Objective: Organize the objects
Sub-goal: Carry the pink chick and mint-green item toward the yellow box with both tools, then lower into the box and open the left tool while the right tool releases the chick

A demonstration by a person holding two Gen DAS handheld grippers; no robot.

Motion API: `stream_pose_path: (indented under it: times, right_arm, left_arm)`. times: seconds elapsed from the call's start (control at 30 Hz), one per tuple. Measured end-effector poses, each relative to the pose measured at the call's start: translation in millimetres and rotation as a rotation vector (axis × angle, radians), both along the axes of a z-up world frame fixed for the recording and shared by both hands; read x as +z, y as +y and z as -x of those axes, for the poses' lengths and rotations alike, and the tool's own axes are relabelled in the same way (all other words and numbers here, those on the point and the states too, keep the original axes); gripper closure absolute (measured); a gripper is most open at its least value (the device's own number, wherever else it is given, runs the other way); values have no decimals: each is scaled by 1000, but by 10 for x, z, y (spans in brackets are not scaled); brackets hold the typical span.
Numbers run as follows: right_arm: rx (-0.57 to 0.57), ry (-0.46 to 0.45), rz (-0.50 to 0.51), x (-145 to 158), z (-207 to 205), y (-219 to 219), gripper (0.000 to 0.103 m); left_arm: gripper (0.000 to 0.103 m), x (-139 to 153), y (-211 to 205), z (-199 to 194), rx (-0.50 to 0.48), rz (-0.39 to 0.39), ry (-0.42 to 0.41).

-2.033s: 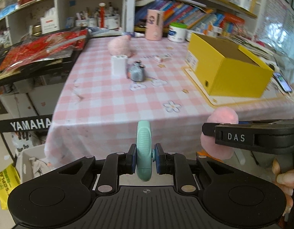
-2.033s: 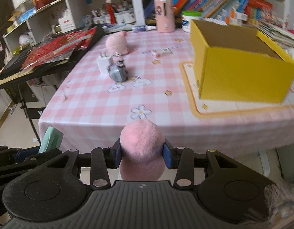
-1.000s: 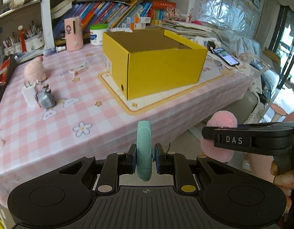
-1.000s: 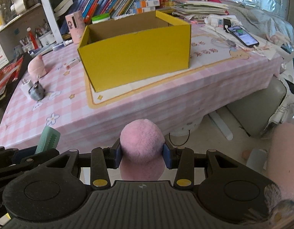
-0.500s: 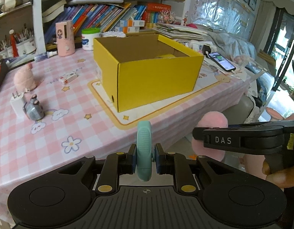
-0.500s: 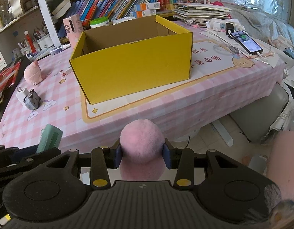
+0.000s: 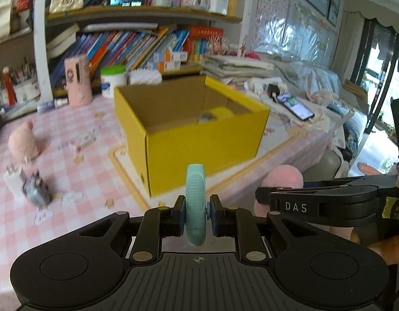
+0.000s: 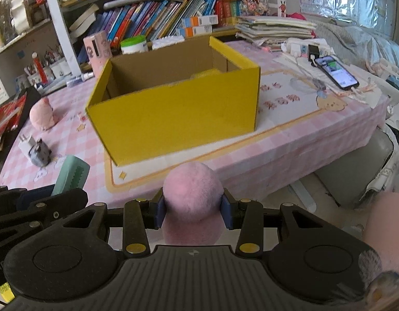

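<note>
Looking into the yellow box (image 8: 173,119) from either wrist view, only part of the inside shows: something yellow and a small grey thing (image 7: 208,116) low against the far wall, too blurred to name. Left gripper (image 7: 196,213) fingers are closed tight on a thin mint-green comb (image 7: 195,202), held edge-on, its lower end hidden behind the gripper body. Right gripper (image 8: 191,208) fingers are clamped on a pink fluffy ball (image 8: 193,194), bottom part cut off. Both are held off the surface's near edge, short of the box. Box sits on a mat near that edge; its top is open. Left of the box on the pink checked surface (image 8: 70,134): pink plush (image 8: 41,115), white charger (image 8: 24,143), small grey toy (image 8: 40,154), well apart from the box. Phone (image 8: 336,71) lies right of it.
</note>
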State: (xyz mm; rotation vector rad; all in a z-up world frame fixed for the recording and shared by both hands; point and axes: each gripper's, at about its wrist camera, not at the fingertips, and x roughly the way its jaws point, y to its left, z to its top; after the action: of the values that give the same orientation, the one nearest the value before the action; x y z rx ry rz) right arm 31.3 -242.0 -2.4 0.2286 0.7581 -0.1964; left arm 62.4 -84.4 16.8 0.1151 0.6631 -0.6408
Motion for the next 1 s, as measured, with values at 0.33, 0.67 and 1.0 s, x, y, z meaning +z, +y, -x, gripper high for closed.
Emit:
stream_pose_path:
  times: [0.33, 0.67, 1.0]
  right_arm:
    - [4, -107, 2, 464, -382, -337, 64]
    - [86, -177, 34, 793, -907, -672, 63]
    - [181, -204, 35, 791, -1475, -976, 63]
  left_arm:
    - [85, 300, -244, -334, 12, 73, -80]
    - [85, 402, -560, -738, 82, 106, -101]
    - [85, 319, -906, -1111, 160, 39, -87]
